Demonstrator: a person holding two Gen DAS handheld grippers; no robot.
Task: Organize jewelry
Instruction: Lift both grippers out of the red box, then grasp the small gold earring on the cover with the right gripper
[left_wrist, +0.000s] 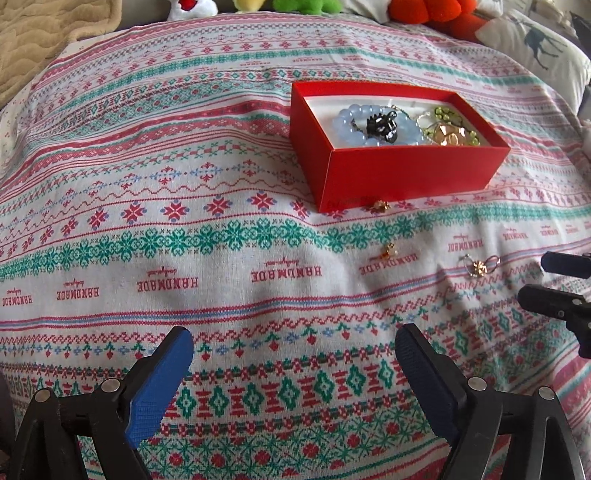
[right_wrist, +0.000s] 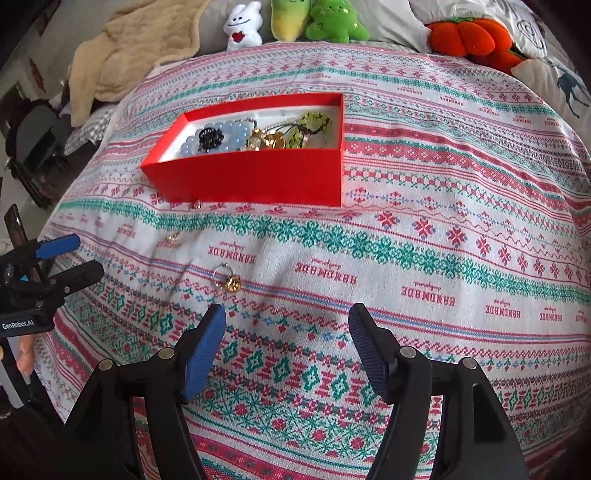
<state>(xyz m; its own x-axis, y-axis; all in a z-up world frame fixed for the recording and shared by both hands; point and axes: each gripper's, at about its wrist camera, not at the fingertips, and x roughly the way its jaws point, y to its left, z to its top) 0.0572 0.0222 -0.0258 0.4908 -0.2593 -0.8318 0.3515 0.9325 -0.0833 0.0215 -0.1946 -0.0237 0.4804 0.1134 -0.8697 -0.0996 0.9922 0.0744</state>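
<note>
Jewelry box (left_wrist: 402, 173): red cardboard, judged light and stiff, set on the patterned bedspread (left_wrist: 184, 229); already holds a blue bead bracelet (left_wrist: 373, 127) and gold pieces. Best left alone. Three small items remain loose on the cloth: silver-and-gold ring (right_wrist: 229, 280) nearest, gold earring (left_wrist: 388, 252) mid-way, another gold piece (left_wrist: 380, 205) touching the box front. All judged tiny, hard, slippery; soft bedding will give, so a low pinch across each is advised. Left gripper (left_wrist: 293, 349) and right gripper (right_wrist: 287, 325) are spread wide, nothing held.
</note>
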